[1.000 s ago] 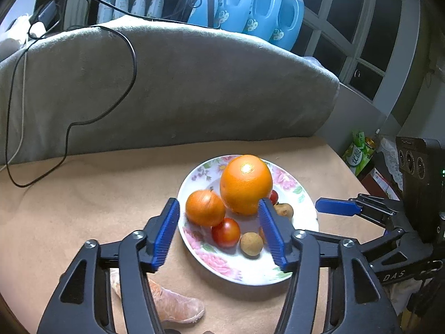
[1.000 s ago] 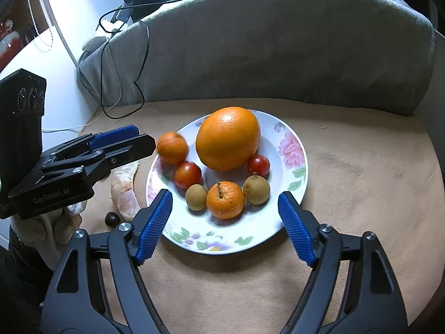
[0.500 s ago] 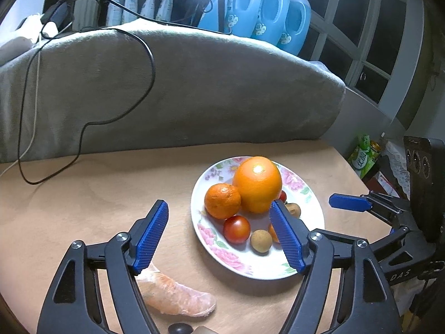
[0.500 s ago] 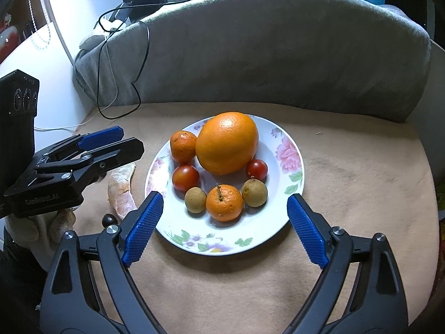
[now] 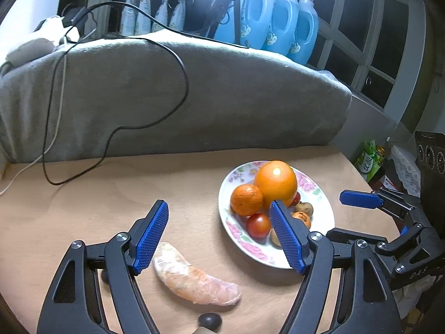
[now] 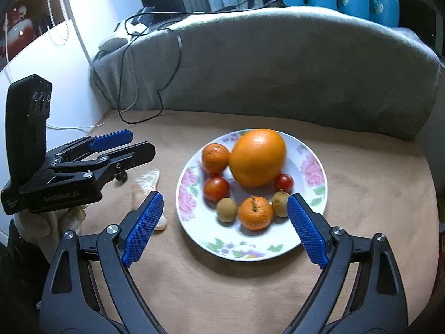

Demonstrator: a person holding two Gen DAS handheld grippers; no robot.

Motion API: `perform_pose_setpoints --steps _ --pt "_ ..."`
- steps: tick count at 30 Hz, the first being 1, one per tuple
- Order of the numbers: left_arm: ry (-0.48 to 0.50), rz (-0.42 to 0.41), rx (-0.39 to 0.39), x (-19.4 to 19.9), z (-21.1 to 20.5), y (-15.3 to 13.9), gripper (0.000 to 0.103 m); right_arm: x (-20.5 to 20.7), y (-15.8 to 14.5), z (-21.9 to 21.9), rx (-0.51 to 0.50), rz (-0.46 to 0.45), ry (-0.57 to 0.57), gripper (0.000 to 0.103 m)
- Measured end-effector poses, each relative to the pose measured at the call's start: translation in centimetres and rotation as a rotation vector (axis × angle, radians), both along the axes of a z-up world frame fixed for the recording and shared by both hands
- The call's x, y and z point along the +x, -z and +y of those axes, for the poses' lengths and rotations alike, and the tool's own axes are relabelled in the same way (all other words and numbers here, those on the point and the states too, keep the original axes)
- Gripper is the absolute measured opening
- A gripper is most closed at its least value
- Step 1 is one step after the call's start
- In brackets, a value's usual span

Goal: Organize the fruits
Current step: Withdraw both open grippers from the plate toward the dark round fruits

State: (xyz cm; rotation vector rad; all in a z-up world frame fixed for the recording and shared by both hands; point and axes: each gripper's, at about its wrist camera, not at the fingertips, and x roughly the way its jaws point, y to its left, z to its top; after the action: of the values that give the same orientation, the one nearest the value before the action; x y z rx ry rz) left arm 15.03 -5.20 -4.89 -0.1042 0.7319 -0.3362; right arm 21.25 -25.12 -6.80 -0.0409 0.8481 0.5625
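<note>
A floral plate (image 6: 236, 246) on the tan table holds a large orange (image 6: 257, 157), two mandarins (image 6: 215, 157) (image 6: 255, 213), two tomatoes (image 6: 217, 188) and two brown longans (image 6: 226, 208). My right gripper (image 6: 225, 196) hovers open in front of the plate, and its pads touch no fruit. In the left wrist view my left gripper (image 5: 217, 204) is open over bare table to the left of the plate (image 5: 278, 258), with nothing between its pads. A peeled citrus segment (image 5: 192, 275) lies on the table below it. A small dark round fruit (image 5: 210, 320) sits at the near edge.
A grey cushion (image 5: 222, 97) with black and white cables (image 5: 178, 64) draped over it walls off the back of the table. Blue detergent bottles (image 5: 278, 19) stand behind it. The round table edge (image 5: 358, 175) drops off on the right. A gloved hand (image 6: 41, 222) holds the left gripper.
Both grippers' jaws have spread wider and both have drawn back from the plate. The left one has shifted left off the plate, and the peeled segment now shows below it.
</note>
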Motion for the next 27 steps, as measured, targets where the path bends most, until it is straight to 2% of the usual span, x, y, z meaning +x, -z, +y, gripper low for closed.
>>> perform_pose_setpoints --steps 14,27 --pt "-0.073 -0.015 0.004 -1.0 5.2 -0.3 0.075 -1.1 -0.9 3.4 0.007 -0.016 -0.067 0.093" --pt "-0.145 0.014 0.014 -1.7 9.8 1.3 0.075 -1.9 -0.4 7.0 0.001 -0.001 -0.161 0.093"
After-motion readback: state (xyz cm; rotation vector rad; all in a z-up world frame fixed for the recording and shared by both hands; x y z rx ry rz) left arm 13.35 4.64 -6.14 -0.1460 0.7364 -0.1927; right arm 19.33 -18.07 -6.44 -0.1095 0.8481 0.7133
